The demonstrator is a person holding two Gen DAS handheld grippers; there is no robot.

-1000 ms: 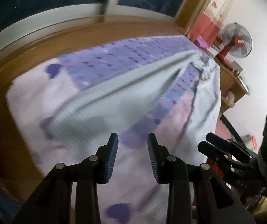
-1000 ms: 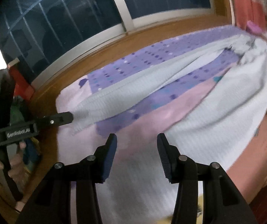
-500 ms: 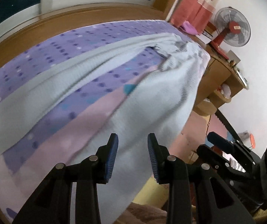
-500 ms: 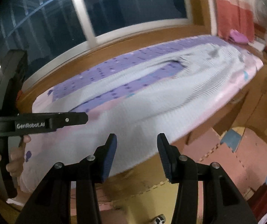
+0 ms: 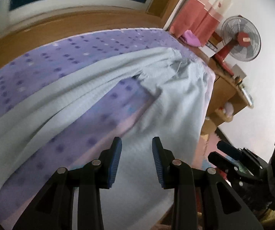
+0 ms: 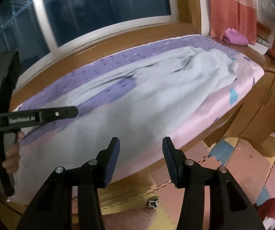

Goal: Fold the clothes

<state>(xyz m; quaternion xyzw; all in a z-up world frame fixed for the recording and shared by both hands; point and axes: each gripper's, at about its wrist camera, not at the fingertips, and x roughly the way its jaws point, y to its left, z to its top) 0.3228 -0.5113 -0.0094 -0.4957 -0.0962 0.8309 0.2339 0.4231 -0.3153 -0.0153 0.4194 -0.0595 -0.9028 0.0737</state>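
The bed (image 6: pixel 239 88) carries a pale blue garment (image 6: pixel 137 103), likely trousers, lying spread lengthwise with its gathered waistband toward the far end. No fold shows yet, so by my reading nearly all the folding is left. The left gripper (image 5: pixel 136 153) and right gripper (image 6: pixel 140 153) are both released and grasp nothing. Motion blur hides the fabric's near edge.

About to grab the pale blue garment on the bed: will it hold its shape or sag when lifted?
Probably sag: the garment lies in soft folds and bunches at its gathered end. It looks thin and light, so one pinch should lift it. Its edge drapes over the bed, so it may slide off if tugged.
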